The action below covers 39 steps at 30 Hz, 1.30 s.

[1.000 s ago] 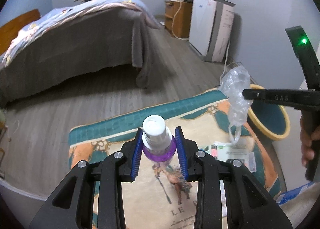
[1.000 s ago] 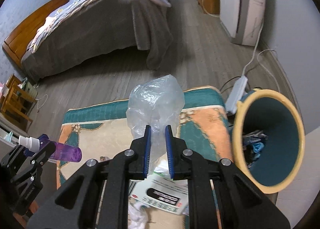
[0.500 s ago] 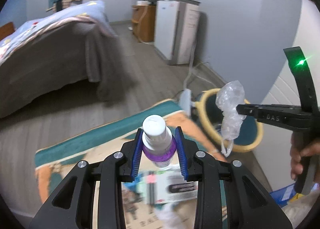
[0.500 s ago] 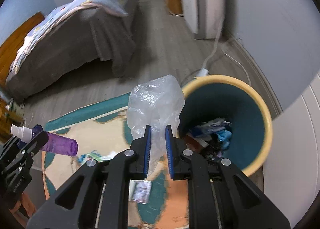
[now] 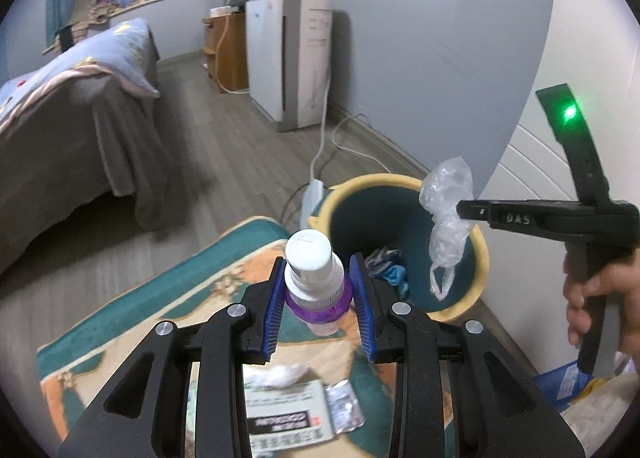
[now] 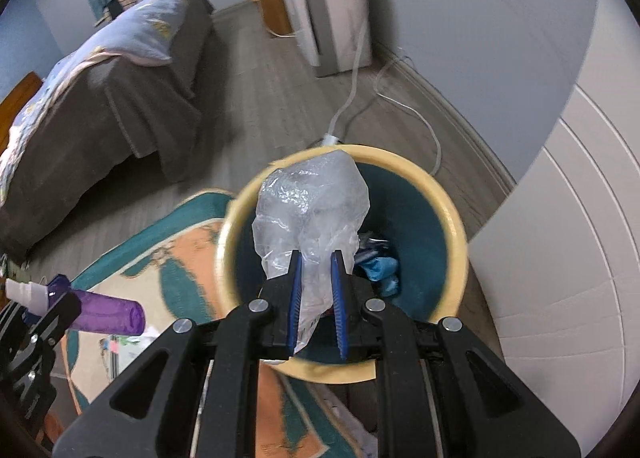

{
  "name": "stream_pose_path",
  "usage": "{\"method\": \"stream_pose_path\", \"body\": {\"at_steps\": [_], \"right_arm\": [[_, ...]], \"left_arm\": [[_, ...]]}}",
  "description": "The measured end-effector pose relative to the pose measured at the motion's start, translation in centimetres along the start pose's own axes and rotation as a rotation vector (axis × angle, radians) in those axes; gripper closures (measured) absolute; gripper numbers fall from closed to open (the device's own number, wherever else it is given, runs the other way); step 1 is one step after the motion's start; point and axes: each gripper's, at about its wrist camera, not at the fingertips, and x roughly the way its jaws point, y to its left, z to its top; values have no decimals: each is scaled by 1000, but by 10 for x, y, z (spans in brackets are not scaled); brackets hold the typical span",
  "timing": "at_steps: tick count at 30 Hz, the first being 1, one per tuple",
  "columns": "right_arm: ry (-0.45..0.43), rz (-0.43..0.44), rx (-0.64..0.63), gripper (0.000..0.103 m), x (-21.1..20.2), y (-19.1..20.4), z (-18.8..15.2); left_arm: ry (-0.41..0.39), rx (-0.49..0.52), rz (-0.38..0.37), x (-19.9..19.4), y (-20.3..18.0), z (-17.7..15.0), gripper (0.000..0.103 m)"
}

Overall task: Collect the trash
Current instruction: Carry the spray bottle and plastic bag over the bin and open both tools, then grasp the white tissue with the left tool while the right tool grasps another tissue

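— What has the left gripper (image 5: 318, 290) got?

— Its blue pads are closed on a purple spray bottle (image 5: 316, 286) just below the white cap (the bottle lies level, seen from the right wrist camera). It hangs over the patterned rug (image 5: 160, 298), near the bin's rim.

— And the right gripper (image 6: 316, 282)?

— Its jaws are nearly shut, pinching a crumpled clear plastic bag (image 6: 310, 210) that puffs out above the fingertips. It is held over the mouth of the yellow-rimmed teal bin (image 6: 452, 218), which seems to hold blue scraps, though they are blurred.

— Anything on the rug?

— A printed leaflet (image 5: 288, 414) and a foil wrapper (image 5: 344, 406).
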Motion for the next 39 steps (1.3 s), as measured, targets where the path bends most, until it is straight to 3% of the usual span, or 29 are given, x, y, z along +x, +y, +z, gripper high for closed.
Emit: {"method": "stream_pose_path", "body": {"at_steps": [9,22,25,29,32,39], "right_arm": [[40,-46,58,89,19,-39,4],[51,-76,-2,87,32,-42,5],[45,-72,7,80,32,-43,6],[23,-59,39,59,30,-48,10],[13,-47,49,53,27,-48,12],[-14,-50,56,14,15,-39,13]], "left_arm": [[41,37,-72,39,-28,6,70],[84,65,-120,82,-62,6,69],[74,75,-118,83,-68,6,69],[45,55,-128,77,-66,9,64],[29,37,-125,70,-61,11,54],[-14,3,-58,41,-38,11,14]]}}
